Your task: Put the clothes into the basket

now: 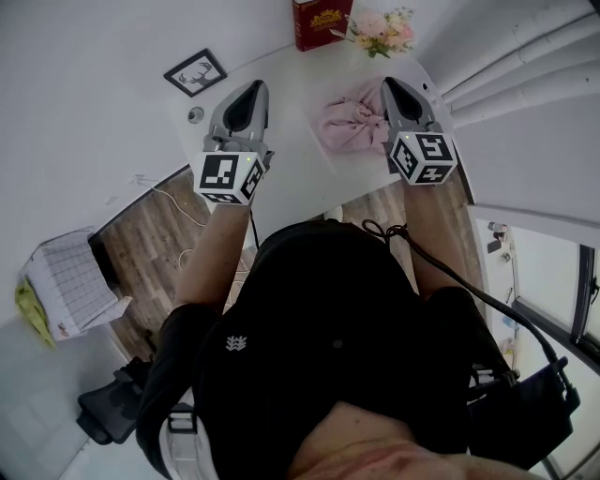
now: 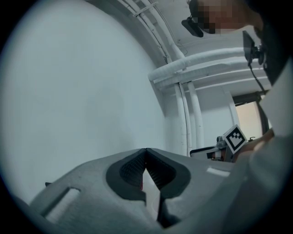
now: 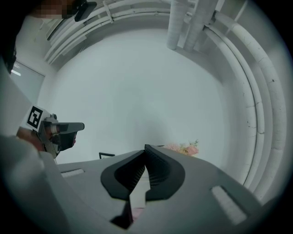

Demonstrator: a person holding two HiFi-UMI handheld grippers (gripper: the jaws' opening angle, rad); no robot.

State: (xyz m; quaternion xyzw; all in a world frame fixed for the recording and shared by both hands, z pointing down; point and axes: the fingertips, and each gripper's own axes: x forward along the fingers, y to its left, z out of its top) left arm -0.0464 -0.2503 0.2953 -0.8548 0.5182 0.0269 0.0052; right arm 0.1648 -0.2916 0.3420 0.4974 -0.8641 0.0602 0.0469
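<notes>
A crumpled pink garment (image 1: pixel 345 122) lies on the white table (image 1: pixel 281 178), right of the middle. My right gripper (image 1: pixel 387 84) hovers over the garment's right edge, jaws shut with nothing between them. My left gripper (image 1: pixel 254 87) hangs over bare table to the garment's left, also shut and empty. Both gripper views look up at the white wall and ceiling pipes; in each, the jaw tips meet, for the left gripper (image 2: pixel 145 150) and for the right gripper (image 3: pixel 145 146). A white gridded container (image 1: pixel 70 281) stands on the floor at far left.
A framed deer picture (image 1: pixel 195 72), a red box (image 1: pixel 319 22) and a bunch of pink flowers (image 1: pixel 382 30) stand at the table's far side. A small round object (image 1: pixel 195 114) lies near the frame. Cables (image 1: pixel 183 211) trail on the wooden floor; a black chair (image 1: pixel 111 410) sits lower left.
</notes>
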